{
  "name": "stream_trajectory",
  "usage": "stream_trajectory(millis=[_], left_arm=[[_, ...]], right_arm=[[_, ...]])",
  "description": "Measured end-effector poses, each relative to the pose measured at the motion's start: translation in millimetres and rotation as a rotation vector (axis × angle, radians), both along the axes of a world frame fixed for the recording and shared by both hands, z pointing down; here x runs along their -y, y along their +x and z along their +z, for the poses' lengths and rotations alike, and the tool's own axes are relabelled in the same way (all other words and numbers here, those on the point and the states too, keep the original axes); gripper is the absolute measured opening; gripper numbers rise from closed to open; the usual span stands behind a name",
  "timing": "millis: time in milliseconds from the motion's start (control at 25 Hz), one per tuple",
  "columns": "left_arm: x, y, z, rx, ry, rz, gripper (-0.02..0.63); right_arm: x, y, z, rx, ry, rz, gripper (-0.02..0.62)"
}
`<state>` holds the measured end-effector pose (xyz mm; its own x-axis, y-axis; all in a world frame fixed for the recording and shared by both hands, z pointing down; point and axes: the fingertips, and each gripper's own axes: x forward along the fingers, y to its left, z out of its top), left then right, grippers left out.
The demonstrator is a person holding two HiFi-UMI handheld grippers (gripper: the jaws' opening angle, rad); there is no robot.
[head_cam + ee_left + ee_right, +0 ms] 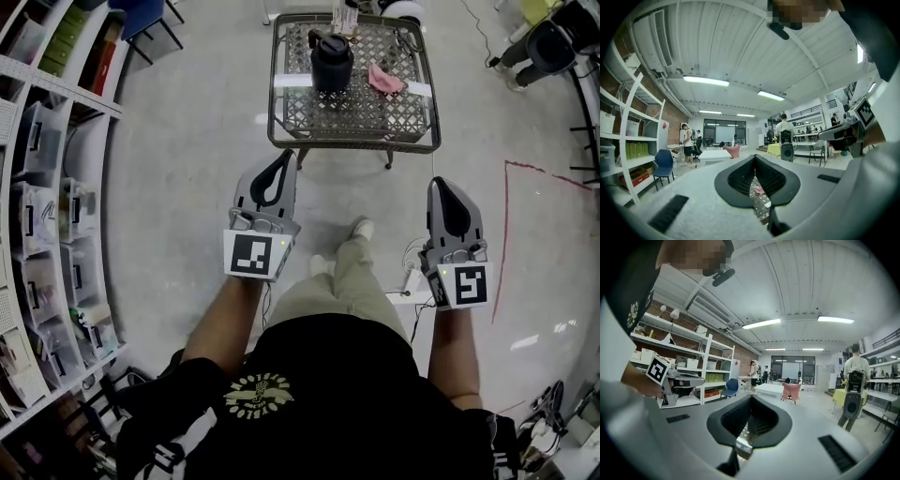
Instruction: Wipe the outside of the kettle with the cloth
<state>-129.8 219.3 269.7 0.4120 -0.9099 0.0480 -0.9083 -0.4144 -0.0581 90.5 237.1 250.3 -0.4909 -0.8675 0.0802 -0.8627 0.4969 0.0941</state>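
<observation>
A black kettle (pixel 331 60) stands upright on the left half of a metal mesh table (pixel 354 114) at the top of the head view. To its right a pink cloth (pixel 383 79) lies crumpled on the table. My left gripper (pixel 284 156) is shut and empty, its tips just short of the table's near edge. Further back over the floor, my right gripper (pixel 441 184) is also shut and empty. In the left gripper view the shut left gripper (pixel 754 157) lets the cloth (pixel 759 190) and the mesh show through the slit below the tips. The right gripper (pixel 750 397) points level.
White shelving (pixel 52 206) with boxes runs along the left. A blue chair (pixel 141 17) stands at the top left. A red tape line (pixel 506 225) marks the floor at the right, and a person (pixel 544 47) sits at the top right. Cables (pixel 412 272) lie by my feet.
</observation>
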Motion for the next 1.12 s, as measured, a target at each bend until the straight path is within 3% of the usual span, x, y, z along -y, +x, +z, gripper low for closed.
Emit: stream_trajectory(millis=[720, 960, 1120], left_arm=[[112, 56, -10, -0.086, -0.065, 0.071, 0.006], [146, 64, -7, 0.047, -0.032, -0.046, 0.006], [159, 70, -4, 0.052, -0.04, -0.094, 0.006]], right_arm=[[112, 34, 9, 0.068, -0.026, -0.06, 0.006], [153, 52, 6, 0.063, -0.012, -0.104, 0.006], [176, 64, 4, 0.05, -0.01, -0.145, 0.006]])
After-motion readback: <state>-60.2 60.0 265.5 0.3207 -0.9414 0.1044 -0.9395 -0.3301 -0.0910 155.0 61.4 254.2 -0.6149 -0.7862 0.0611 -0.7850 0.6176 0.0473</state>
